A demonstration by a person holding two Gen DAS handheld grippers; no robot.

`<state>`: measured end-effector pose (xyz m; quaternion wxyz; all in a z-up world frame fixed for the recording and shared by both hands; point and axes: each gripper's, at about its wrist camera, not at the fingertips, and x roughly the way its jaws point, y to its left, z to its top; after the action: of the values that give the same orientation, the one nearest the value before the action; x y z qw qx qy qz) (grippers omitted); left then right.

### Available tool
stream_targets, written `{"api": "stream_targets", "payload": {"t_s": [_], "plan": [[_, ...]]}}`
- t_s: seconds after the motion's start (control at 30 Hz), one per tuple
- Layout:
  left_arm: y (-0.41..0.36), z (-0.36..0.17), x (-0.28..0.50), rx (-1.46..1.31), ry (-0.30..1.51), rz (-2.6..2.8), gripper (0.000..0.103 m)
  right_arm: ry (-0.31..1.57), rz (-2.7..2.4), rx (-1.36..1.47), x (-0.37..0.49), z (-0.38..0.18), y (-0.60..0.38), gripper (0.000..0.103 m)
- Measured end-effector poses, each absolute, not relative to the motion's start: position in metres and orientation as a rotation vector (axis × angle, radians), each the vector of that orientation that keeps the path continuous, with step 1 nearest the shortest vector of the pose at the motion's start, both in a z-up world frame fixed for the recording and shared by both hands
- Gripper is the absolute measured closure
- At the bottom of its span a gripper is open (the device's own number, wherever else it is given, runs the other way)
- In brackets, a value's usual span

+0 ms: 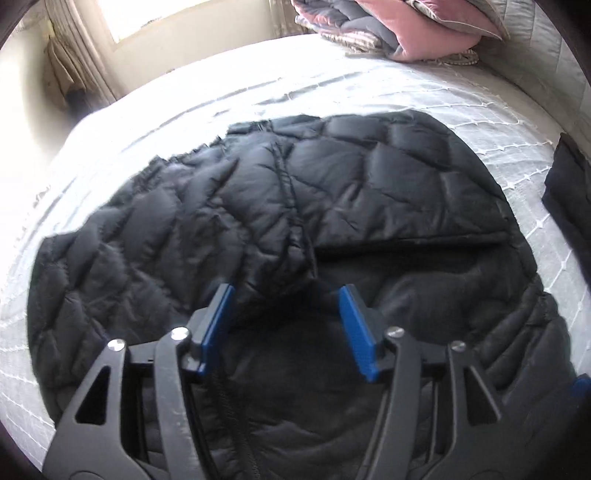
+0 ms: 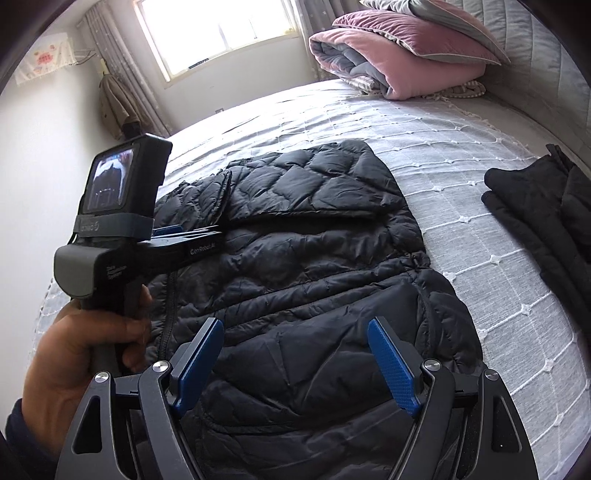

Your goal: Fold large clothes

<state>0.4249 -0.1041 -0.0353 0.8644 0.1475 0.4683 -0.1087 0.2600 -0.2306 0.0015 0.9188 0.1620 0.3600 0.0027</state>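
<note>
A black quilted puffer jacket (image 1: 332,192) lies spread on the grey bedspread (image 1: 388,88), with both sleeves folded across its body. My left gripper (image 1: 286,291) is open and empty, low over the jacket near the end of a folded sleeve (image 1: 273,258). In the right wrist view the jacket (image 2: 317,266) fills the middle. My right gripper (image 2: 295,328) is open and empty just above the jacket's lower part. The left gripper's body (image 2: 122,229), held in a hand, shows at the left of that view, over the jacket's left side.
A folded dark garment (image 2: 546,214) lies on the bed to the right, also at the right edge of the left wrist view (image 1: 569,192). A pink and grey folded duvet and pillows (image 2: 399,55) sit at the bed's head. A window (image 2: 218,33) and curtains stand beyond.
</note>
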Motion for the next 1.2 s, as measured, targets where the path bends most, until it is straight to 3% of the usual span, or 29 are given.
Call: {"api": "stream_targets", "payload": {"t_s": [0.2,0.43,0.53,0.67,0.9,1.03,1.2], "plan": [[-0.093,-0.061,0.434,0.215,1.092,-0.245,0.041,0.748,-0.002,0.322,0.261,0.000,-0.230,0.021],[-0.053,-0.007,0.403,-0.030,1.053,-0.403,0.037,0.753,0.000,0.326,0.261,-0.002,-0.232,0.021],[-0.024,0.028,0.374,-0.076,0.974,-0.438,0.022,0.751,-0.005,0.331,0.260,-0.002,-0.234,0.021],[0.042,0.049,0.339,-0.152,0.932,-0.377,0.021,0.757,0.006,0.329,0.262,-0.004,-0.233,0.021],[0.178,0.038,0.242,-0.197,0.929,-0.044,0.021,0.710,0.084,0.361,0.257,0.003,-0.233,0.021],[0.204,0.040,0.182,-0.126,0.868,0.062,0.011,0.646,0.123,0.306,0.247,0.017,-0.222,0.021],[0.223,0.043,0.132,-0.117,0.772,0.106,0.011,0.550,0.170,0.249,0.210,0.032,-0.208,0.021]]}}
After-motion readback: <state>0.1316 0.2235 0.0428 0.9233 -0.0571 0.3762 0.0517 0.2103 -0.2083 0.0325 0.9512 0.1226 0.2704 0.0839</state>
